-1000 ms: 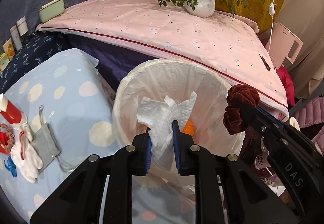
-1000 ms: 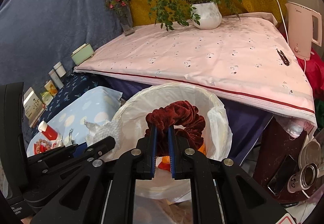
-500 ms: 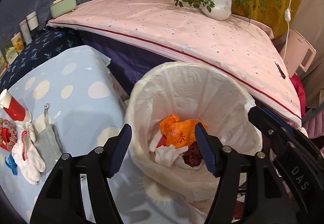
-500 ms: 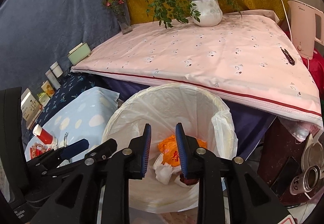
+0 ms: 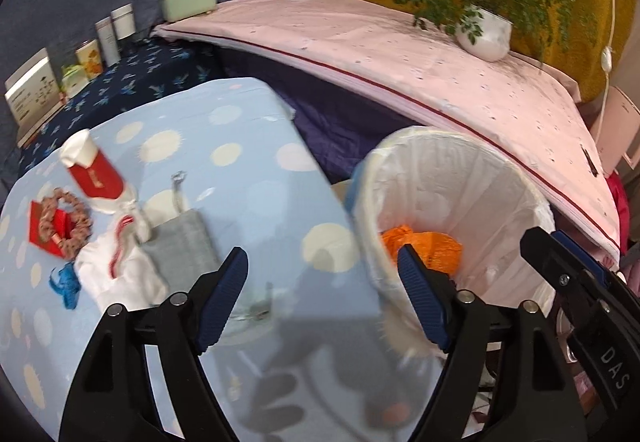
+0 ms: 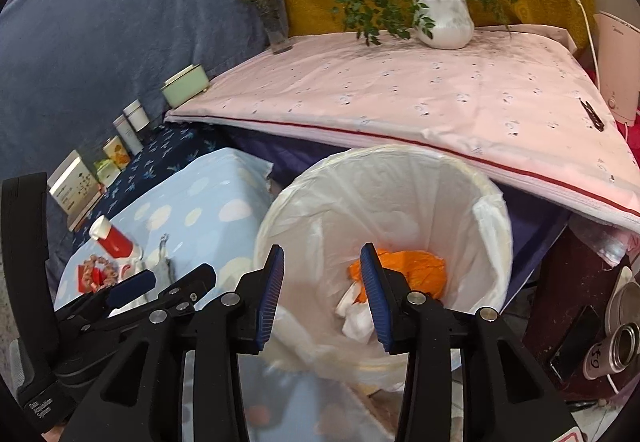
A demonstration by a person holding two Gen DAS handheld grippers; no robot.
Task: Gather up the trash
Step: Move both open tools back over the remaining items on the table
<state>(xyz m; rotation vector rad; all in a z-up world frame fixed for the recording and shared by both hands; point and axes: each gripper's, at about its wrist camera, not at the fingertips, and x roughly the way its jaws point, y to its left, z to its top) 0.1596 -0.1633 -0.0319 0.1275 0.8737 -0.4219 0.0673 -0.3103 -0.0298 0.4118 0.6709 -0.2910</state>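
The waste bin [image 6: 400, 170] with a white liner holds an orange wrapper [image 6: 416, 270] and crumpled white tissue [image 6: 356, 318]. My right gripper [image 6: 322, 282] hangs over the bin's near rim, its jaws opening with nothing between them. In the left wrist view the bin [image 5: 460, 178] is on the right. My left gripper [image 5: 320, 282] is over the edge of the light blue dotted table [image 5: 248, 178], jaws opening and empty. On that table lie a red and white tube [image 5: 94, 174], a pinkish scrunchie [image 5: 64, 222], a white cloth [image 5: 120, 266] and a grey pouch [image 5: 180, 246].
Behind the bin is a pink-covered table [image 6: 440, 94] with a potted plant [image 6: 444, 22], a flower vase [image 6: 276, 26] and a mint box [image 6: 186, 86]. Small boxes [image 6: 76, 186] line the left wall. Metal cans [image 6: 620, 342] and a pink kettle [image 6: 616, 70] stand at the right.
Both grippers have opened; the white tissue and the dark red scrunchie dropped into the bin. My left gripper has swung left, from over the bin to the blue table's edge.
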